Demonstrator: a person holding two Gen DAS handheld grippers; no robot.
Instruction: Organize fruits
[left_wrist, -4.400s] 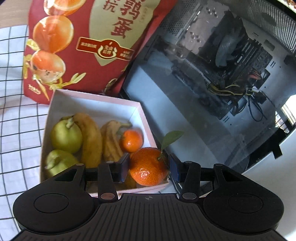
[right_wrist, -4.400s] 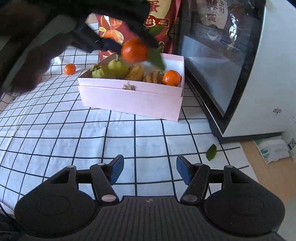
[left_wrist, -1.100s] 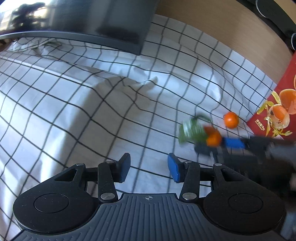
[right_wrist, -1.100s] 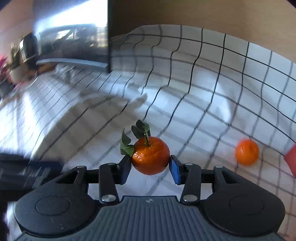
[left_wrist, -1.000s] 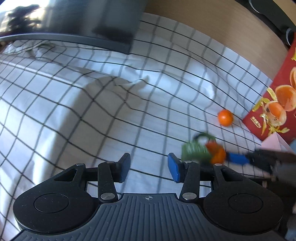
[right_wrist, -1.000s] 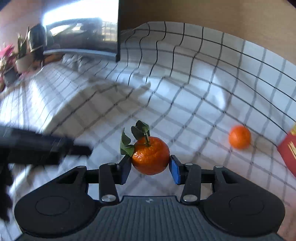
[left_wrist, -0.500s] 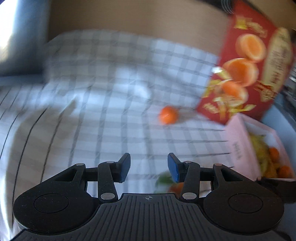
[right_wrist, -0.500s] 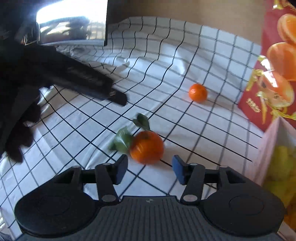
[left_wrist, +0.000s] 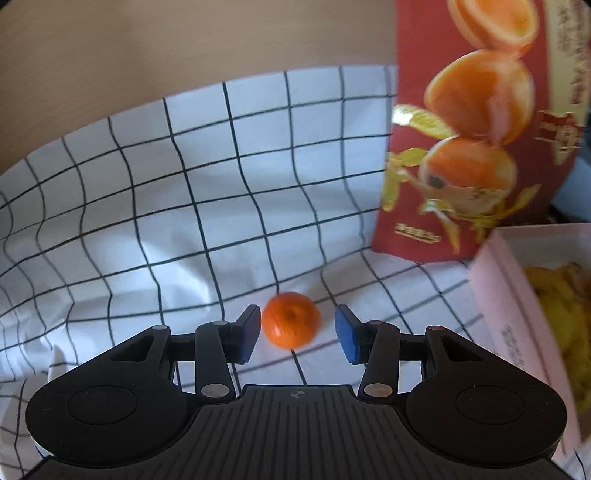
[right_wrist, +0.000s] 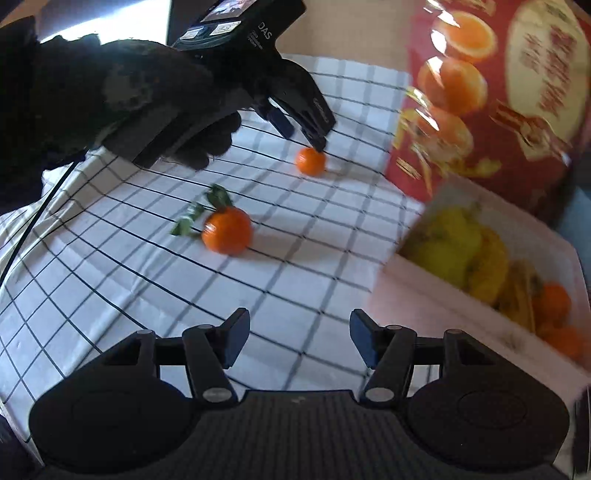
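Note:
A small bare tangerine lies on the checked cloth between the fingers of my open left gripper, closer to the left finger; I cannot tell whether they touch. It also shows in the right wrist view under the left gripper's tips. A larger tangerine with leaves lies loose on the cloth. My right gripper is open and empty, back from it. The pink box at the right holds pears, bananas and tangerines.
A red snack bag with printed oranges stands behind the pink box. The white cloth with black grid is wrinkled at the left. A wooden surface lies beyond the cloth.
My right gripper opened and let the leafy tangerine go onto the cloth, then drew back. My left gripper swung over to the small tangerine, which now sits between its fingers.

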